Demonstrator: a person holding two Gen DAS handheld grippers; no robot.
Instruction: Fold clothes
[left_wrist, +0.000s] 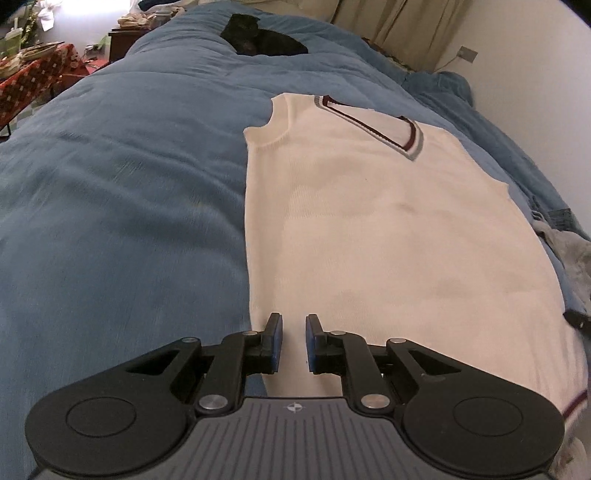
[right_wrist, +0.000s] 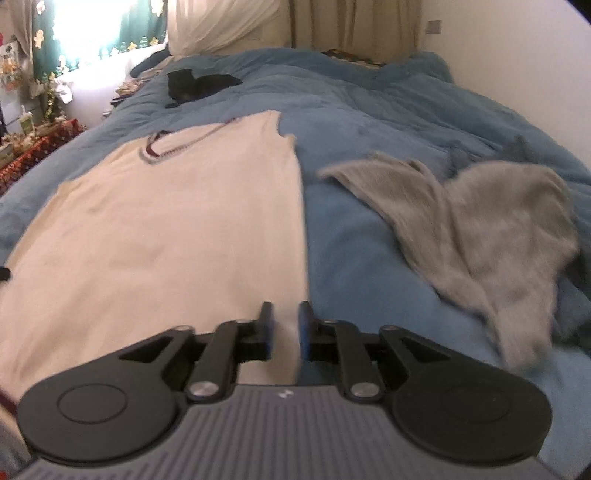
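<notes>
Where the blue bed (left_wrist: 129, 192) lay bare at left, the left claw (left_wrist: 294, 343) hung released over the vest (left_wrist: 369, 221), spread flat mid-bed; right claw (right_wrist: 287, 330), likewise released, at its right edge; grey garment (right_wrist: 480, 229) crumpled rightmost.

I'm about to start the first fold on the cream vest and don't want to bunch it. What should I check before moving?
1. Cream vest lies flat, neckline away: ok.
2. Left hand-held gripper over the vest's near left corner, jaws slightly apart, nothing pinched: ok.
3. Right hand-held gripper at the vest's near right edge, jaws apart: ok.
4. Grey garment apart from the vest: ok.
5. Blue blanket bare beside the vest: ok.
6. Hem fully smooth: cannot tell.
</notes>
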